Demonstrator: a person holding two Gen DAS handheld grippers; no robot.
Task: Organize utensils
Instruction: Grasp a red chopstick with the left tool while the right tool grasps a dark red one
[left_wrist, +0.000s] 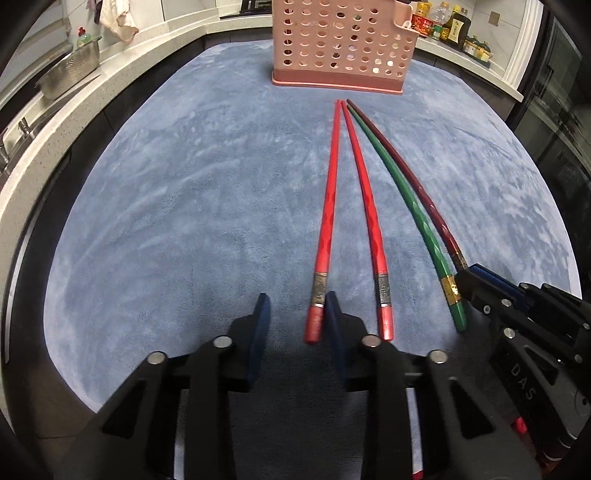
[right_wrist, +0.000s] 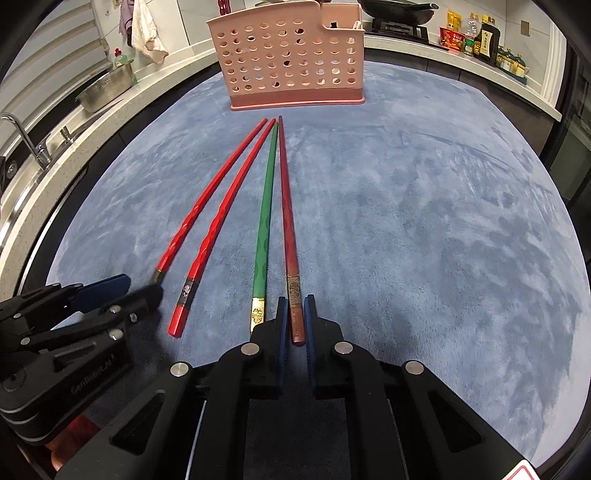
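Your left hand-held gripper stands partly open over the blue mat, gripping nothing, its right pad beside the nearest end of the leftmost red chopstick. Next lie a second red chopstick and a green chopstick. Your right hand-held gripper is clamped on the dark red chopstick. All four tips point at the pink basket.

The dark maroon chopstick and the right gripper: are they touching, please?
Touching. In the right wrist view the right gripper has its blue pads closed on both sides of the dark maroon chopstick near its butt end, with no gap visible.
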